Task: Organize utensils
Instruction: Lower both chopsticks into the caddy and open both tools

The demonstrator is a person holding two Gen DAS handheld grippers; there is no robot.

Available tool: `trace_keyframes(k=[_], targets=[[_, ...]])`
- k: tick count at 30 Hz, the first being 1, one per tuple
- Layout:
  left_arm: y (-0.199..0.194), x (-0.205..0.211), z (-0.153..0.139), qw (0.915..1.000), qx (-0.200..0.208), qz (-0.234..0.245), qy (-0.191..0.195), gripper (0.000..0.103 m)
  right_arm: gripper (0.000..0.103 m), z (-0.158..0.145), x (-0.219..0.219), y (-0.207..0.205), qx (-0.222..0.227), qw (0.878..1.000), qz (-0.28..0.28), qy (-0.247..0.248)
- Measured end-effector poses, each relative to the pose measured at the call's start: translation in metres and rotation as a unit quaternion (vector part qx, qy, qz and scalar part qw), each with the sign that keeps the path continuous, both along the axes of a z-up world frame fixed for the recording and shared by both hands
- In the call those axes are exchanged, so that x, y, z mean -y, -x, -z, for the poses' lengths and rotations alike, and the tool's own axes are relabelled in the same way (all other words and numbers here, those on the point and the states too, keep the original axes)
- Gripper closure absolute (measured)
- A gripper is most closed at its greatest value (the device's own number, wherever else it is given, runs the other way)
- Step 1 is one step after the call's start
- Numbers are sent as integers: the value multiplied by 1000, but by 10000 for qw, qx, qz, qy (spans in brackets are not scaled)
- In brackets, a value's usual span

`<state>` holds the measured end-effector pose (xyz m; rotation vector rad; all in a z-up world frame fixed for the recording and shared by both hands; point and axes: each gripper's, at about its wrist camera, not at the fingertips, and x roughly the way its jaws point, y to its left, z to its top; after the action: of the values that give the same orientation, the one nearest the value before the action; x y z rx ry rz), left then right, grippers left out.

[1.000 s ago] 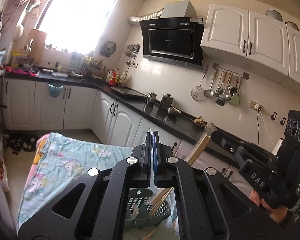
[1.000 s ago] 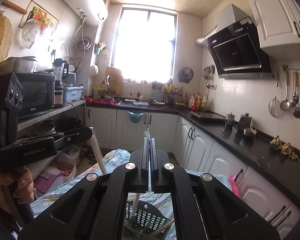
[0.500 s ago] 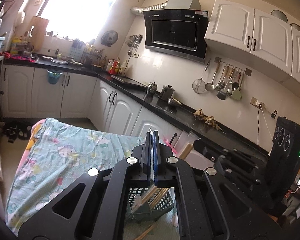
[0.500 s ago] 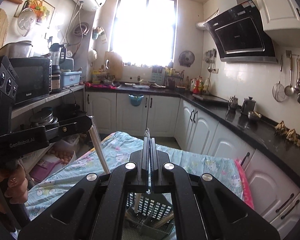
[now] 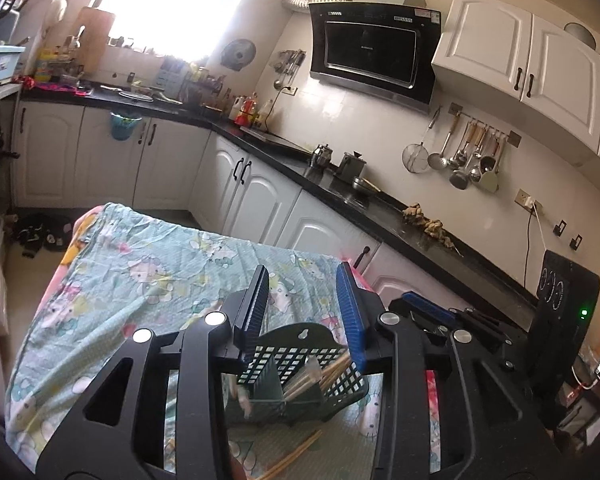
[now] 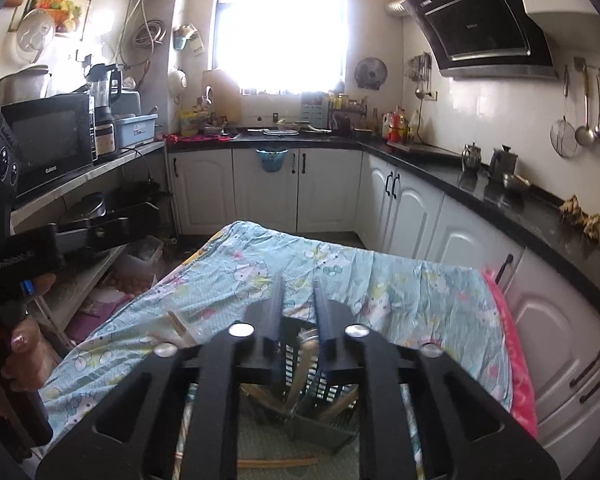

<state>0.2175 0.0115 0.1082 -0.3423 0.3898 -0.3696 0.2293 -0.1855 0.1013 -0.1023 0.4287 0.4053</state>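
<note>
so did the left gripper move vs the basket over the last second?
Yes. The left gripper came down toward the basket, which now shows larger between its fingers; its jaws have just been opening, nothing between them.

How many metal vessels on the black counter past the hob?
3: a small teapot, a lidded jug beside it, then a shallow bowl. More may be hidden.

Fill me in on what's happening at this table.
A person holds a claw in each hand over a dark utensil basket that stands on a table under a patterned cloth. The left claw and the right claw have both just been opening, and nothing is between the fingers of either. Chopsticks and a metal-ended utensil stand in the basket. More chopsticks lie loose on the cloth in front of it.
</note>
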Motion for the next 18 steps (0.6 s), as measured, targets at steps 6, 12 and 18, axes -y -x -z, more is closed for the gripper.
trace_keyframes(k=[6,12,18], targets=[[28,-20,-4,9993,223,-283,54,56,63,1,14,21,79,9999,58,-80],[52,-45,6,9981,103,-575,177,31,44,3,22,47,162,9998,7,-93],[72,-60,23,9966,-120,-785,209,16,26,1,24,70,266,9995,-55,-159]])
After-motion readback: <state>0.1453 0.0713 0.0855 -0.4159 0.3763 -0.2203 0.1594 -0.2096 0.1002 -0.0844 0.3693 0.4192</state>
